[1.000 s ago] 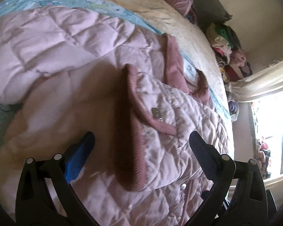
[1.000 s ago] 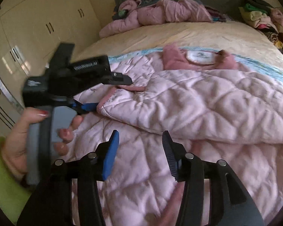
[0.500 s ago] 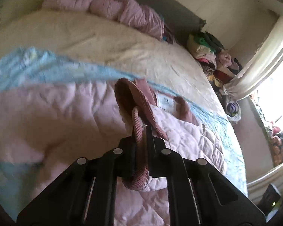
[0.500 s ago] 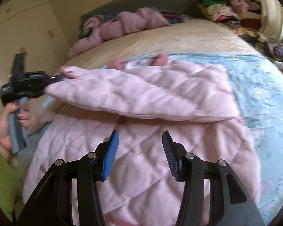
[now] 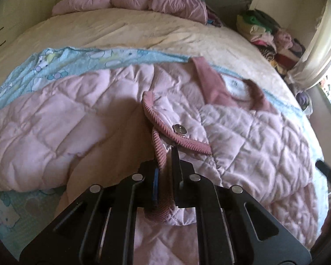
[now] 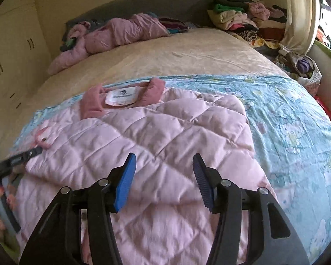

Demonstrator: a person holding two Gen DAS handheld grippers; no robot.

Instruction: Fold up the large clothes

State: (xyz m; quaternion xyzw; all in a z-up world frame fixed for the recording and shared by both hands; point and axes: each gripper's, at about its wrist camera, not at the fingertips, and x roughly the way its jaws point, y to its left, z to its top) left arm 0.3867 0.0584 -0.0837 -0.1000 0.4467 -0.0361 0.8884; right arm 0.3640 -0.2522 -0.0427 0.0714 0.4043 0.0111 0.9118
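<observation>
A pale pink quilted jacket (image 5: pixel 249 137) with a dusty-rose collar (image 5: pixel 211 86) lies on the bed; it also fills the right wrist view (image 6: pixel 156 137). My left gripper (image 5: pixel 165 176) is shut on the ribbed rose sleeve cuff (image 5: pixel 158 152), which has a metal snap (image 5: pixel 180 129), and holds the sleeve across the jacket body. The left gripper also shows at the left edge of the right wrist view (image 6: pixel 31 153). My right gripper (image 6: pixel 164 181) is open and empty, hovering over the jacket's lower middle.
A light blue cartoon-print sheet (image 6: pixel 293 119) lies under the jacket on the beige bed (image 6: pixel 170 59). Another pink jacket (image 6: pixel 112 35) lies by the headboard. Piled clothes (image 6: pixel 238 19) sit at the far right corner, next to a curtain (image 5: pixel 315 44).
My left gripper closed on the sleeve cuff, lifted it, and has carried it across and lowered it onto the jacket body. My right gripper stayed open above the jacket.
</observation>
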